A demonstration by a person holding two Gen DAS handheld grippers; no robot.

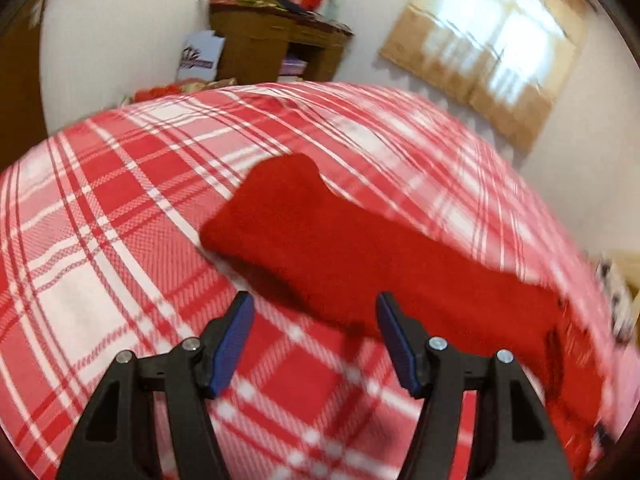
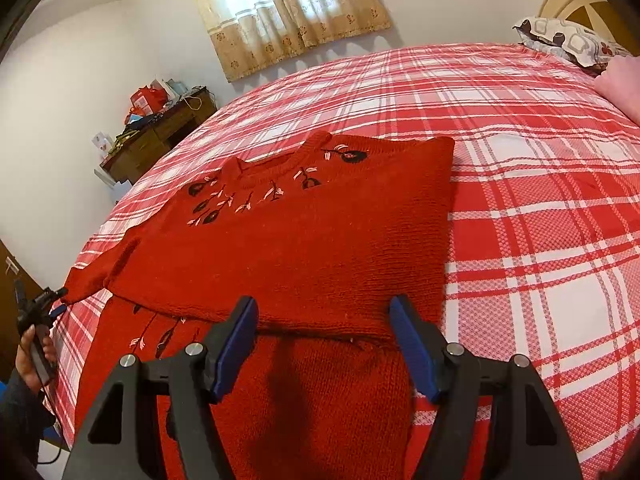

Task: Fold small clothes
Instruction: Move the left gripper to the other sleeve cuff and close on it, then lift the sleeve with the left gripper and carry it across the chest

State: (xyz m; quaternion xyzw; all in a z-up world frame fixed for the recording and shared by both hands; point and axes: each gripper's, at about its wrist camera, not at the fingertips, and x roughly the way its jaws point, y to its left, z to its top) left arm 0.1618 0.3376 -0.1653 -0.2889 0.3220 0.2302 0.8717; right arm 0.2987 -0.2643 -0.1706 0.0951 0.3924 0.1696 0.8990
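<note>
A small red knit sweater (image 2: 312, 240) with black and pink flower embroidery lies flat on the red and white plaid bedspread (image 2: 540, 200), its right side folded in. My right gripper (image 2: 324, 320) is open and empty, just above the sweater's lower part. In the left wrist view the sweater's left sleeve (image 1: 320, 236) stretches out over the bedspread (image 1: 100, 240). My left gripper (image 1: 316, 316) is open and empty at the sleeve's near edge. It also shows in the right wrist view (image 2: 52, 300), beside the sleeve's cuff.
A wooden desk (image 1: 276, 48) piled with clutter stands beyond the bed by the wall. A curtained window (image 2: 288, 8) is behind the bed. A patterned pillow (image 2: 572, 40) and a pink one (image 2: 620, 84) lie at the bed's far right.
</note>
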